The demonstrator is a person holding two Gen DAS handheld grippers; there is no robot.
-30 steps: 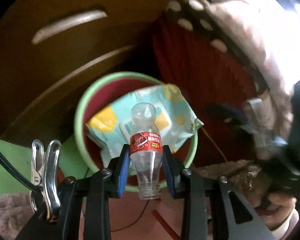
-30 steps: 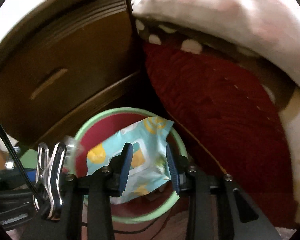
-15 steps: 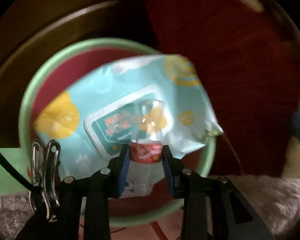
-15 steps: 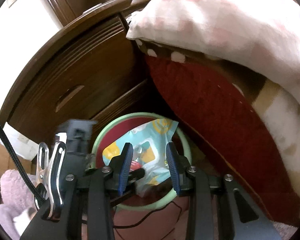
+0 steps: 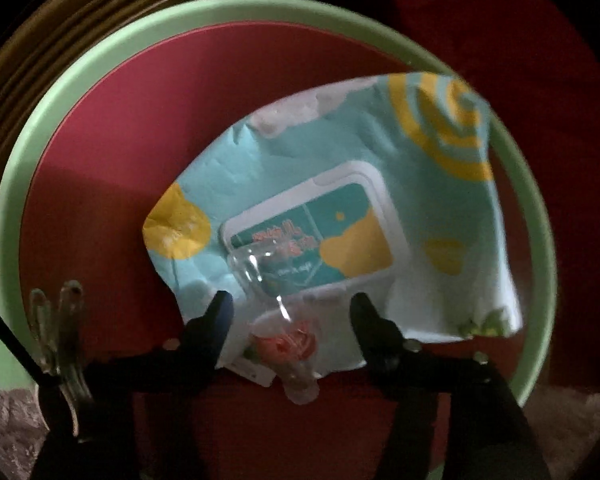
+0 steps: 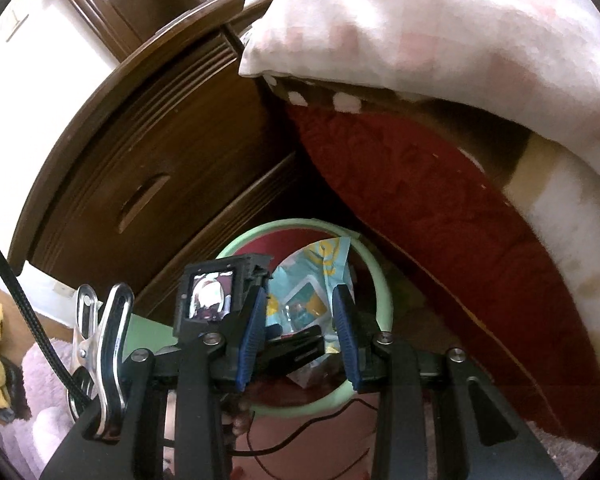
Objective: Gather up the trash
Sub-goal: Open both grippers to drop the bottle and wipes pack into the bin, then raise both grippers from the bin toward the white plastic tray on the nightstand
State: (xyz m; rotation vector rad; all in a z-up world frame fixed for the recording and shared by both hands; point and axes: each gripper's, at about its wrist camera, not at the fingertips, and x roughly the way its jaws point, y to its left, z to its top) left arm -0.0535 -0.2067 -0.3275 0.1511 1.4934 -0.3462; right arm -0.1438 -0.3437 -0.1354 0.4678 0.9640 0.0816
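Note:
A green-rimmed bin (image 5: 80, 76) with a red inside fills the left wrist view. A teal and yellow wipes packet (image 5: 340, 200) lies in it. My left gripper (image 5: 290, 304) points straight down into the bin's mouth and its jaws are opening. A small clear bottle (image 5: 288, 344) with a red label sits loose in the gap, touching neither pad. In the right wrist view my right gripper (image 6: 299, 300) hangs above the bin's (image 6: 382, 292) near side, open with nothing between its blue pads. The packet (image 6: 320, 256) shows beyond them.
A dark wooden drawer chest (image 6: 140, 152) stands behind the bin. A red blanket (image 6: 440, 208) and a pink-white pillow (image 6: 440, 32) crowd its right side. A fluffy pink rug (image 6: 40, 380) and a thin black cable (image 6: 300, 436) lie on the floor in front.
My left gripper has sunk towards the bin until the bin fills its view. Its jaws have spread and let go of the bottle. The right gripper's view has tilted up slightly.

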